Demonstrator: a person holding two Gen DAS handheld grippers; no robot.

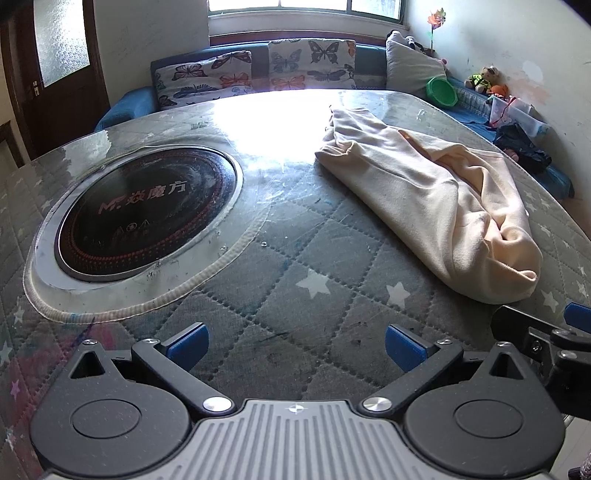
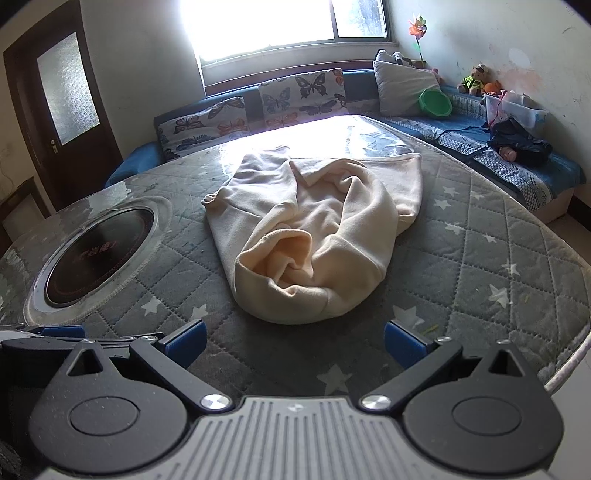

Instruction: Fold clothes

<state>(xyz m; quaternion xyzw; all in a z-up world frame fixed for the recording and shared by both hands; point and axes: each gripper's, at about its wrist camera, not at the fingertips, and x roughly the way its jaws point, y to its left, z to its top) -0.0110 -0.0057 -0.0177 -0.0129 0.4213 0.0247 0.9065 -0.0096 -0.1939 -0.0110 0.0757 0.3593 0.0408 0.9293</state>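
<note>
Cream garment (image 2: 310,236), one piece, lies bunched and loosely rolled on the quilted table cover (image 2: 480,258), right of the round cooktop (image 2: 98,254) and apart from it. One open end faces the right wrist camera, peach lining visible inside. What kind of garment it is can't be told; sleeves or legs are buried in the folds.

Two grippers. Left gripper (image 1: 295,350): blue fingertips (image 1: 188,345) spread wide, nothing between them, hovering over bare cover near the table's front edge. Right gripper (image 2: 293,341): fingers apart too, empty, garment's near end just ahead of it, not touching. Each gripper shows partly at the other view's side edge, cut off.

One cooktop set into the table, dark glass, logo legible only in the left view. White stars printed on the cover, too many to count. Glare from the window (image 2: 266,26) washes out the far table surface.

Behind: one blue sofa (image 2: 517,162), two butterfly cushions (image 2: 306,94), one grey pillow (image 2: 402,86), one green bowl (image 2: 436,103), one pinwheel (image 2: 417,31), one clear plastic bin (image 2: 517,109), a dark clothing heap (image 2: 521,144). Soft toys (image 2: 478,81) in the corner, number unclear. One door (image 2: 62,96) with frosted glass, left.
</note>
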